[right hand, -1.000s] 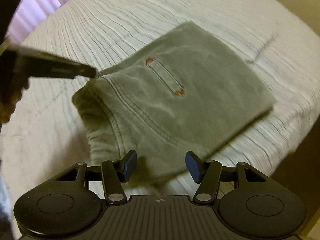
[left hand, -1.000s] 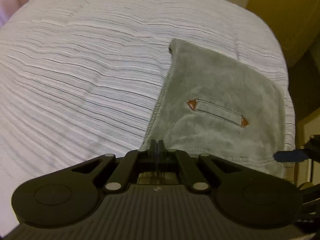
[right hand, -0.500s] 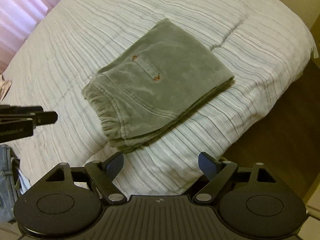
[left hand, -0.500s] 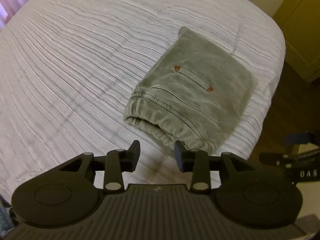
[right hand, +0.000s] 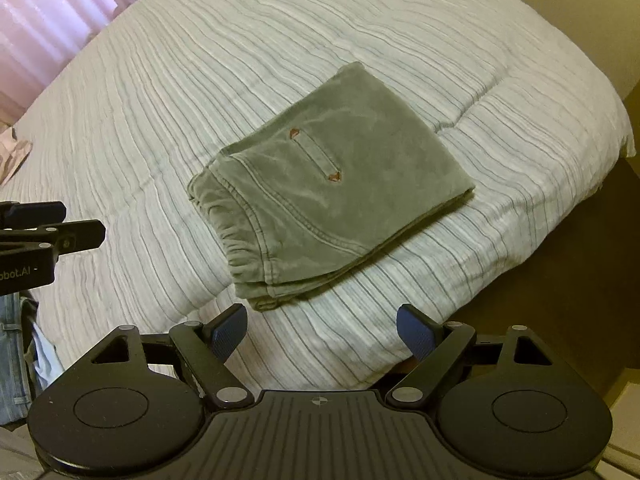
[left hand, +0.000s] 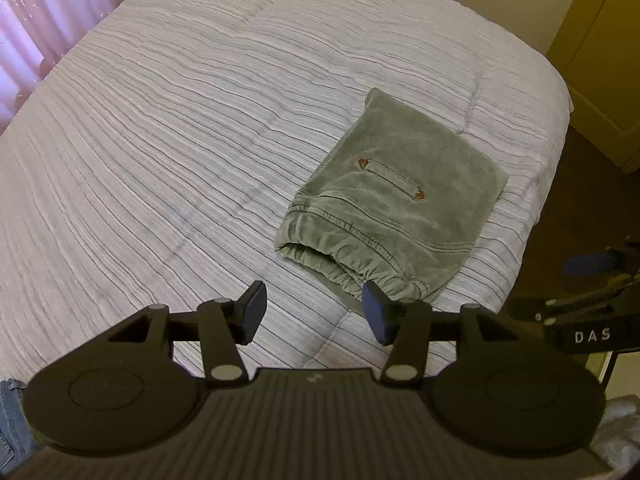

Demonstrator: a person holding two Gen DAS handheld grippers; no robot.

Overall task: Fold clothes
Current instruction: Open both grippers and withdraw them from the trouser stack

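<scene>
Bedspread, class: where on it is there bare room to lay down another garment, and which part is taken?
The striped bedspread lies bare from the pink curtain side across to the folded green trousers, and beyond them toward the wall. The trousers fill the corner nearest the wooden cabinet, leaving only narrow strips along the bed's edges.

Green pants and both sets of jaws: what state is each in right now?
Green pants: folded into a compact stack, lying flat on the bed, not gripped.
Left gripper: jaws have just been opening, nothing between them.
Right gripper: jaws open wide, nothing between them, clear of the pants.
</scene>
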